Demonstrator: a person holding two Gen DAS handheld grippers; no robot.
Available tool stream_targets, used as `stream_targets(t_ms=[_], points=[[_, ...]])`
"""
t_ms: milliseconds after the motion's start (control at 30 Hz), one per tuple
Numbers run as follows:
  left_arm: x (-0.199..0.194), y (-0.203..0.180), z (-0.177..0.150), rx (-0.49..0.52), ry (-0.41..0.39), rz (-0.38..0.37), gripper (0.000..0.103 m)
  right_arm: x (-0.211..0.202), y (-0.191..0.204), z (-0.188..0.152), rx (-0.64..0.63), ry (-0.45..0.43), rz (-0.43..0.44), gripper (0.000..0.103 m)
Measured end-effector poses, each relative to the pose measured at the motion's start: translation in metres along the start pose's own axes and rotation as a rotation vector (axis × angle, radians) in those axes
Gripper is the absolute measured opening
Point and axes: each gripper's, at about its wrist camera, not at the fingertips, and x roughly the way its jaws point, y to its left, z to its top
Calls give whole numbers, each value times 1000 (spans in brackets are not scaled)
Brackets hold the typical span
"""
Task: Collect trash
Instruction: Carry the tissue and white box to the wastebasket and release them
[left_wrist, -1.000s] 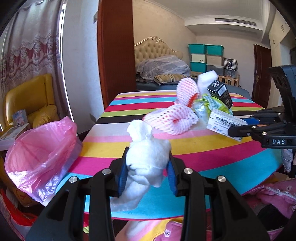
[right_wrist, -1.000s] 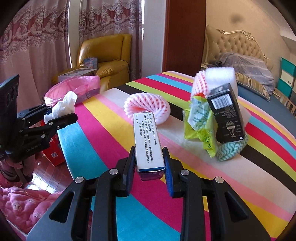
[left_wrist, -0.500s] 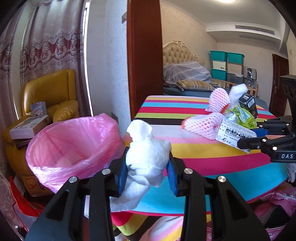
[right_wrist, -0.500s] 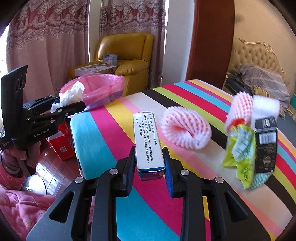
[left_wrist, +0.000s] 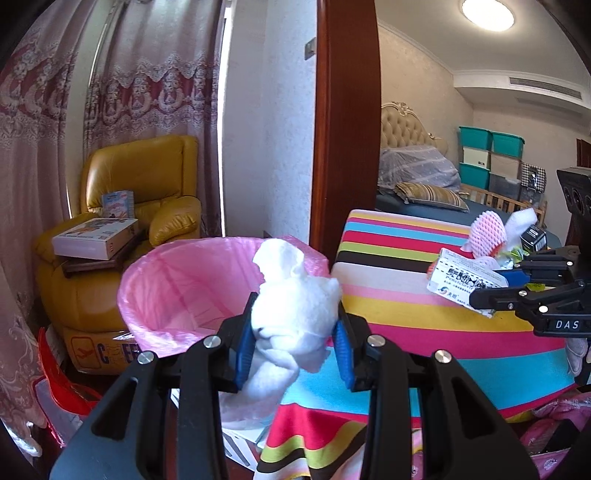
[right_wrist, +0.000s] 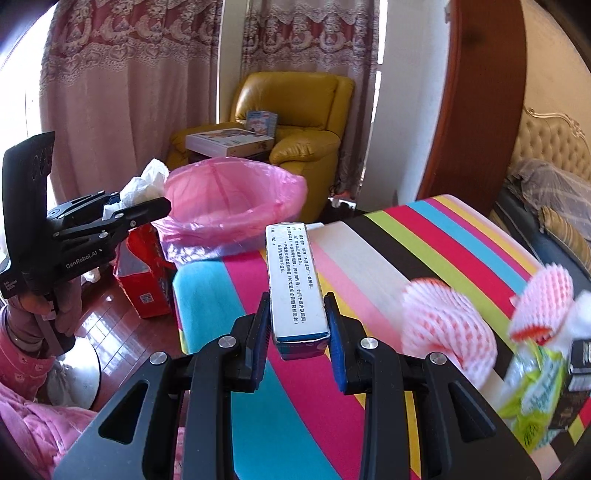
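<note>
Now the left gripper (left_wrist: 295, 341), pinching the tissue wad (left_wrist: 295, 314), should clear the pink bin bag (left_wrist: 177, 280) rim ahead before letting go, while the right gripper (right_wrist: 297, 332) clamps the white box (right_wrist: 293, 280).

Striped surface (right_wrist: 373, 258): two pink foam fruit nets (right_wrist: 448, 326), green wrapper (right_wrist: 532, 395), black box (right_wrist: 578, 373). Floor (right_wrist: 122, 325): red box (right_wrist: 142, 269).

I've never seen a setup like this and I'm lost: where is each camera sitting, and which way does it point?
Left wrist: on the left gripper, looking past its white tissue wad into the pink trash bag; the right gripper shows at right.
Right wrist: on the right gripper, looking along its white box over the striped table; the gloved left hand shows.
Shared: bag, table, yellow armchair.
</note>
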Motion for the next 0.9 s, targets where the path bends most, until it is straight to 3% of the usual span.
stream_targets(t_ms=[267,533,800,867,900], points=[[2,26,13,-15,-8,37,36,28,18,38,-25,-3,42,28],[24,55,23,-44,36,58,38,69,34,80,-12,20,71,28],[50,78,24,-66,71,110,40,111,47,105,-19,40,24,29],[58,84,23,-72,85,112,42,119,45,108,-9,30,15,29],[62,85,22,-67,95,125,49,123,45,109,3,25,27,30]])
